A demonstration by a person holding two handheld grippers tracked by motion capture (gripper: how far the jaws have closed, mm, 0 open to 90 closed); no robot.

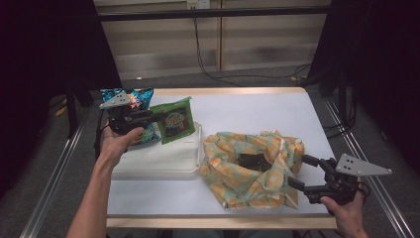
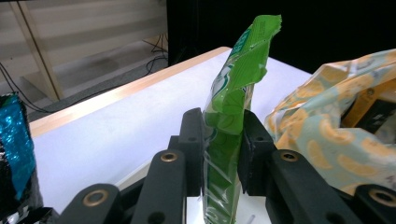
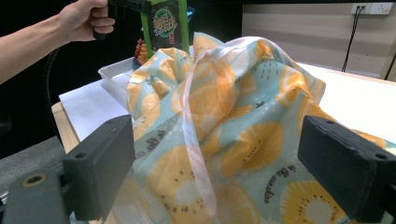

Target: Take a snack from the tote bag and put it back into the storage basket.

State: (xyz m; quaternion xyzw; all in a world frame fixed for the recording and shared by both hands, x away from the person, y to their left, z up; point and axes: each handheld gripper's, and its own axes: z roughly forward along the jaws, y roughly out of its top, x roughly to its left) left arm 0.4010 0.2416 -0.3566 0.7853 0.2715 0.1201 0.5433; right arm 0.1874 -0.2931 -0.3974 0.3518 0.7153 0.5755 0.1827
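Between left gripper [image 2: 222, 154] pads: green snack packet [image 2: 233, 107], clamped upright.

The left gripper [image 1: 157, 118] clamps a green snack packet [image 1: 173, 119] above the white tray [image 1: 153, 161], near the orange-print bag [image 1: 250, 168].

place: lab or test room | signs: black curtains [image 1: 44, 44] at both sides | metal rails [image 1: 49, 168] flanking bench [image 1: 247, 106] | loose cables [image 1: 208, 54] | wall socket [image 3: 371, 8]

We record the green snack packet [image 2: 232, 116] cut off at the bottom edge, the blue packet [image 2: 16, 140] cropped left, print unreadable.
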